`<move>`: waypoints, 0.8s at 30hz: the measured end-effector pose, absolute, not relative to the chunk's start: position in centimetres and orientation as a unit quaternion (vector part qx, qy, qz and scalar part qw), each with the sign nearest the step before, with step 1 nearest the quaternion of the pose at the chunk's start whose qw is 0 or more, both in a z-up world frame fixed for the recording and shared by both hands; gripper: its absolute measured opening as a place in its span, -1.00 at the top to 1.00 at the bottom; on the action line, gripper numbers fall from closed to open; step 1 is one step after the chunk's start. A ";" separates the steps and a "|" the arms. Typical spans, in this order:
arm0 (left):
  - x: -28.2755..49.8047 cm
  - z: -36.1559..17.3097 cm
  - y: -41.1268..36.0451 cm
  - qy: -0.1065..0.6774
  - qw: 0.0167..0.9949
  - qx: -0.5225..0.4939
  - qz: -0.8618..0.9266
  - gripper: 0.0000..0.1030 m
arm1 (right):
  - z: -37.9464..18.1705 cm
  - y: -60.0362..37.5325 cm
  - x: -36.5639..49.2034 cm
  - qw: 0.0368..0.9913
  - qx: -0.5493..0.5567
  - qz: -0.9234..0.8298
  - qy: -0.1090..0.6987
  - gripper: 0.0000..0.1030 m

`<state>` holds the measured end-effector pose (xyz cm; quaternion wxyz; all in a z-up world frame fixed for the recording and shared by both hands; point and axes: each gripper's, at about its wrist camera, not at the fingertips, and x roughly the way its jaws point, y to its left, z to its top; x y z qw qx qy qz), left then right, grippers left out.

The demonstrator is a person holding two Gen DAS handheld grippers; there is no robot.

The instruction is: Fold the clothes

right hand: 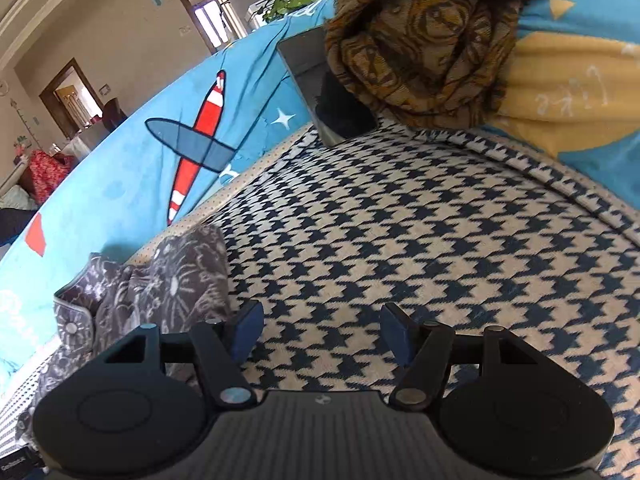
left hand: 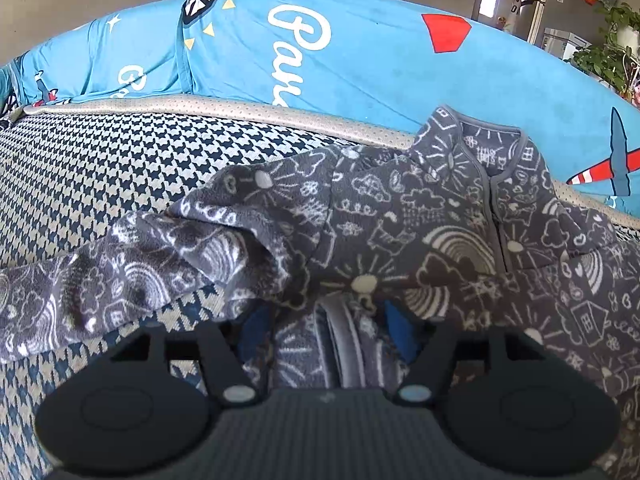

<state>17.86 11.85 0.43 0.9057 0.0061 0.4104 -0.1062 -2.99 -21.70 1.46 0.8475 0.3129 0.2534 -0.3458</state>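
Observation:
A grey fleece child's garment with white doodle print lies on the houndstooth cover, collar toward the far right, one sleeve trailing to the left. My left gripper stands wide open with a bunch of the garment's cloth and a grey trim band between its blue pads. In the right wrist view, part of the same garment lies at the left. My right gripper is open and empty above the bare houndstooth cover, just right of the garment's edge.
A blue blanket with planes and lettering lines the back. A brown patterned cloth and a dark phone-like slab lie at the far end in the right wrist view, next to a yellow pillow.

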 end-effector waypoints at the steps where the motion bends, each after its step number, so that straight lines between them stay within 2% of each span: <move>1: 17.8 0.6 12.0 0.403 0.909 0.007 -0.103 -0.35 | 1.7 -21.8 -3.1 0.848 0.302 -0.354 0.254 -0.23; 6: 17.8 0.9 12.8 0.393 0.914 -0.009 -0.103 -0.48 | 2.5 -21.9 -3.3 0.867 0.304 -0.318 0.235 -0.23; 12: 18.3 0.7 13.4 0.410 0.905 -0.025 -0.113 -0.50 | 3.3 -18.4 -0.9 0.913 0.233 -0.237 0.237 -0.23; 17: 18.6 1.2 14.4 0.415 0.902 -0.048 -0.108 -0.60 | 3.8 -14.8 0.9 0.940 0.167 -0.184 0.235 -0.23; 24: 18.9 1.8 15.9 0.413 0.903 -0.058 -0.103 -0.64 | 2.8 -9.2 3.8 0.954 0.119 -0.076 0.265 -0.21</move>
